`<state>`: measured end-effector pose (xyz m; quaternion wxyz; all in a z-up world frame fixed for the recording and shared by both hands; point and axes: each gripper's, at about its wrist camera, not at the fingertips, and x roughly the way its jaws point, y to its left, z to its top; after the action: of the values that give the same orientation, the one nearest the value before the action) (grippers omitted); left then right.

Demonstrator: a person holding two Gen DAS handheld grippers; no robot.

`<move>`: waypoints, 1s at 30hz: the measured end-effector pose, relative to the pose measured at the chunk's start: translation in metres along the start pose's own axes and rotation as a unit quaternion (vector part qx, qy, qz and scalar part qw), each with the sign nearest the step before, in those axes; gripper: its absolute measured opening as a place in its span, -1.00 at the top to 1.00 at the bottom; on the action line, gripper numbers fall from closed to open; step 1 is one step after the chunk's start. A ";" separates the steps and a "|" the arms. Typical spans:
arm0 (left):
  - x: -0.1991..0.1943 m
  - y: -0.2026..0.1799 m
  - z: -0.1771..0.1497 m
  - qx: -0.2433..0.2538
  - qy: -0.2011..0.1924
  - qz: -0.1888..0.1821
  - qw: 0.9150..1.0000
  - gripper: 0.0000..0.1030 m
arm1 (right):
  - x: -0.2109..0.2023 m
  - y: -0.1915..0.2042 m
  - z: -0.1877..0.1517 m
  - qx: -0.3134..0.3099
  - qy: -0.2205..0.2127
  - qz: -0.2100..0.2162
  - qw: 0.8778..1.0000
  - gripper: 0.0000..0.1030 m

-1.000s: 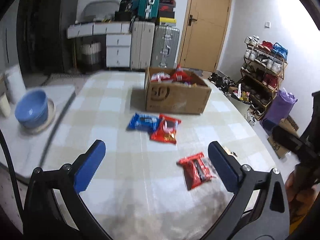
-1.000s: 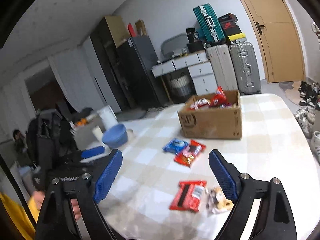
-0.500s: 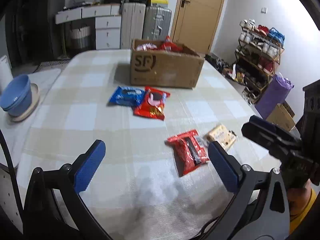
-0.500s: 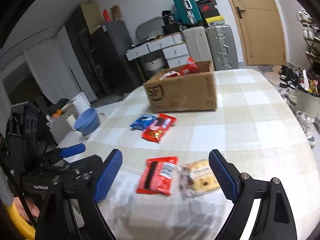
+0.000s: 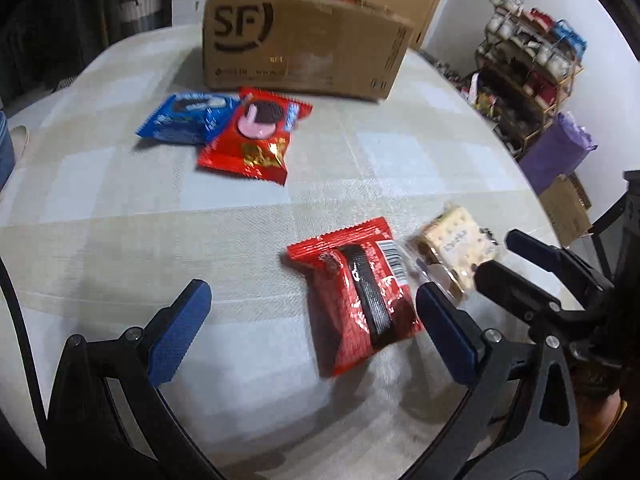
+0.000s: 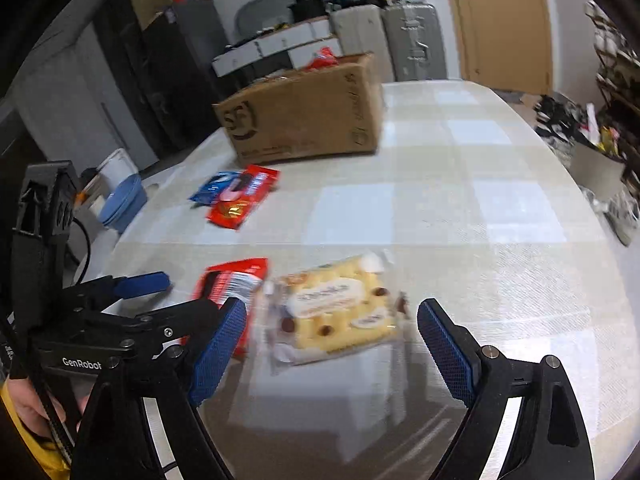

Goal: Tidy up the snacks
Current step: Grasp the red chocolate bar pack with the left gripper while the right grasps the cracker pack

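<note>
A: Step in hand, by the look of it: approach for pickup. Left gripper (image 5: 310, 332) over the red snack pack (image 5: 360, 292), right gripper (image 6: 330, 344) over the cracker pack (image 6: 334, 312). Both packs flat on the table (image 6: 460, 208), side by side, towards its near edge.

B: Jaws?

A: Both wide open, nothing held. Cracker pack centred between the right jaws, no pad contact visible. Red pack off-centre in the left jaws, close to the right-hand finger.

B: Next move?

A: Probably: lower, straddle each pack, close. Thin crinkly film, so likely low and square to the table or pads slide off. Left needs a shift towards the pack to centre it first. Two grippers almost touching in the middle, so clash risk; staggering the grabs seems safer.

B: Rest of the snacks?

A: Blue cookie pack (image 5: 188, 118) and red cookie pack (image 5: 256, 136) further up the table, overlapping, red on top of the blue's edge, just in front of the box. Not yet handled.

B: Container?

A: Cardboard box (image 5: 300, 40) at the far end of the table, open top, upright. Bit of red wrapper poking above the rim, so already something inside; count impossible to tell from here. Blue bowl (image 6: 122, 202) off the table's left edge on another surface, contents not visible.

B: Progress?

A: Four packs out on the table. Roughly early to mid.
</note>
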<state>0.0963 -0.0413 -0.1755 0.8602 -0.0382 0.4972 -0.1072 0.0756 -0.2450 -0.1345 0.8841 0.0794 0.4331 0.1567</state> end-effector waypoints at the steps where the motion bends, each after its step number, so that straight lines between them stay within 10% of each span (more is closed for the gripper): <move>1: 0.006 -0.003 0.002 0.002 0.003 0.002 1.000 -0.98 | 0.000 -0.003 0.000 0.004 -0.001 0.001 1.000 -0.74; 8: 0.032 -0.022 0.012 0.025 0.005 0.040 0.999 -0.97 | 0.000 -0.014 -0.004 0.011 0.005 -0.002 1.000 -0.74; 20: 0.022 -0.010 0.006 0.060 -0.033 0.043 0.997 0.14 | 0.016 0.009 0.003 -0.041 0.037 -0.008 0.998 -0.74; 30: 0.004 0.015 -0.009 0.051 -0.037 0.003 0.998 0.14 | 0.041 0.033 0.005 -0.112 0.070 -0.070 0.989 -0.74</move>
<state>0.0929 -0.0270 -0.1859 0.8790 0.0032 0.4594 -0.1281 0.0964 -0.2002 -0.1529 0.8637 -0.0621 0.4780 0.1473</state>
